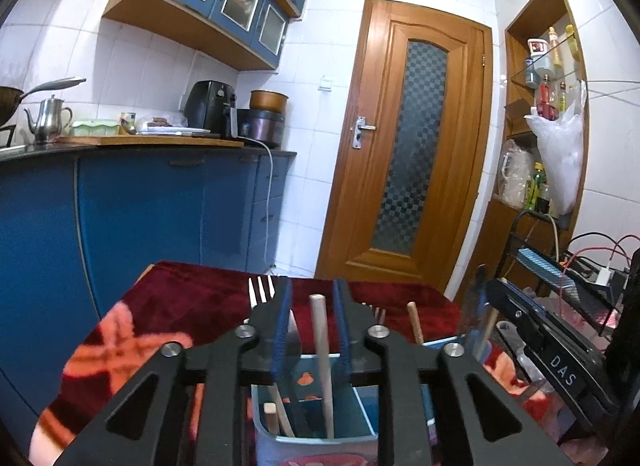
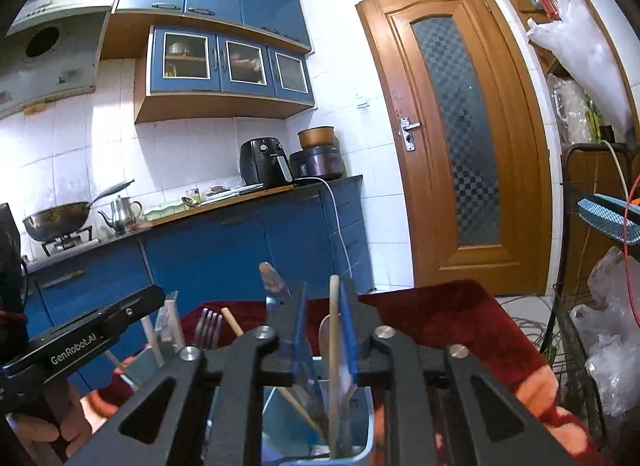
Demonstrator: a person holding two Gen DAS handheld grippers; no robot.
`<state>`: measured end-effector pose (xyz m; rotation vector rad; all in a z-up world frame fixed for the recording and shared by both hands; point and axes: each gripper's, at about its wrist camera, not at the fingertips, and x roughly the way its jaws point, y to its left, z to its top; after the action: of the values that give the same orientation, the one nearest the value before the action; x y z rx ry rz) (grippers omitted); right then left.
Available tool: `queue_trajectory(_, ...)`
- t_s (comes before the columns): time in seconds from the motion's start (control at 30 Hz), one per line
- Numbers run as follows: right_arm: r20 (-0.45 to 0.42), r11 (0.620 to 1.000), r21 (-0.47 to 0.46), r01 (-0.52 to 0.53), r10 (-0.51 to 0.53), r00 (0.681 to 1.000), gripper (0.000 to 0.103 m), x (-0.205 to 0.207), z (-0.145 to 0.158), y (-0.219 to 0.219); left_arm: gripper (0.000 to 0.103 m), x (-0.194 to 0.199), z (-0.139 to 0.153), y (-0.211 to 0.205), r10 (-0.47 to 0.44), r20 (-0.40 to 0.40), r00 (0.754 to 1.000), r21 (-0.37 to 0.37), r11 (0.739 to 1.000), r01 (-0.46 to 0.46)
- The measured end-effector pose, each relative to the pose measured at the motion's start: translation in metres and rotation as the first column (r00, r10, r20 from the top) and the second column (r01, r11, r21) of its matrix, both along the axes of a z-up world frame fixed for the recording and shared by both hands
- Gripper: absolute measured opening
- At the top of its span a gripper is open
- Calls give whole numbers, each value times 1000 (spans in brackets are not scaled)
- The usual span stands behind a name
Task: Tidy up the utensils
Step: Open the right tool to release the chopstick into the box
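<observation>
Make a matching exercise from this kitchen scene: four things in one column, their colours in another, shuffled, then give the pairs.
Things:
1. door
2. teapot
3. air fryer
4. tablecloth

Colours:
A. black
B. dark red
C. brown wood
D. silver

Pairs: 1-C, 2-D, 3-A, 4-B

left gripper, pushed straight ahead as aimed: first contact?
Likely the pale wooden stick standing in the light-blue holder, between the left gripper's open jaws. Beyond it lies the red blanket; depth unclear.
</observation>
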<state>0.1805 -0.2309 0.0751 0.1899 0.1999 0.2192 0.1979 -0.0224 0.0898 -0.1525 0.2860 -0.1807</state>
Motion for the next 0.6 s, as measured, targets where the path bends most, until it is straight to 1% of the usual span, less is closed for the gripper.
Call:
queue_trajectory(0.1,6,1000,7,-4,4,1000,22,-9,7,-3,26,-12,6,-1,-7,13,1000,1,1000,7)
queue_trajectory(0.17,9,1000,18,-9,9,1000,27,-19,12,-5,27,-21,11,-2,-14,18,1000,3,1000,14)
queue_trajectory(0.27,15,999,35,-15,15,1000,30,-35,19,-7,28,-36,19,-5,-27,23,999,19,999,27)
queue_trajectory(0.5,-5,998,49,-45,45,999,34,-69,31,-8,29,-80,33,-10,-43,35,998,74,996,41)
queue_trajectory(0.6,-24,997,54,-61,62,998,35,-85,33,-7,29,-98,39,-10,-48,44,998,84,995,44)
